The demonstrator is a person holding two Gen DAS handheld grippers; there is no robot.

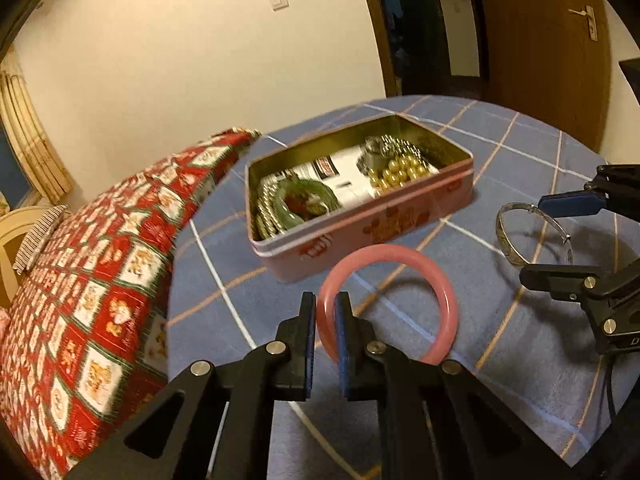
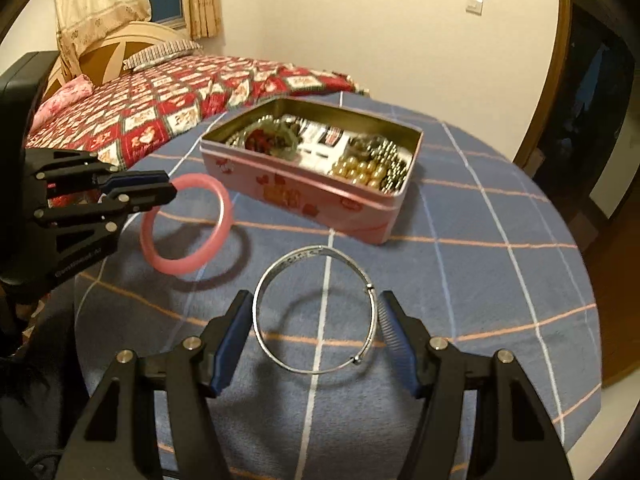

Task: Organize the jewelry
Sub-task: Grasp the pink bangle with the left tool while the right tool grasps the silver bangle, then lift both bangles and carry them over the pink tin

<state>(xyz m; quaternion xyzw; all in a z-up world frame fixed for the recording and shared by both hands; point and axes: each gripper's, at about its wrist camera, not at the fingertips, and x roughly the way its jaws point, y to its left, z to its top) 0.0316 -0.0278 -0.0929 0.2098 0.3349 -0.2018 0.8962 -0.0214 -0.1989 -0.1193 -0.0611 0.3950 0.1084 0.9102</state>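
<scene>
My left gripper point(image 1: 325, 312) is shut on a pink bangle point(image 1: 436, 280) and holds it above the table; it also shows in the right wrist view point(image 2: 188, 220) with its shadow below. My right gripper point(image 2: 316, 304) is shut on a silver bangle point(image 2: 280, 280), its pads pressing both sides, lifted above the cloth; the bangle also shows in the left wrist view point(image 1: 505, 236). An open pink tin point(image 1: 360, 224) point(image 2: 304, 196) sits ahead and holds pearl beads point(image 1: 400, 172), a green bangle point(image 1: 304, 204) and other jewelry.
The round table has a blue checked cloth point(image 2: 480, 280). A bed with a red patterned quilt point(image 1: 80, 280) lies to the left. A wooden door point(image 1: 540, 40) stands behind the table.
</scene>
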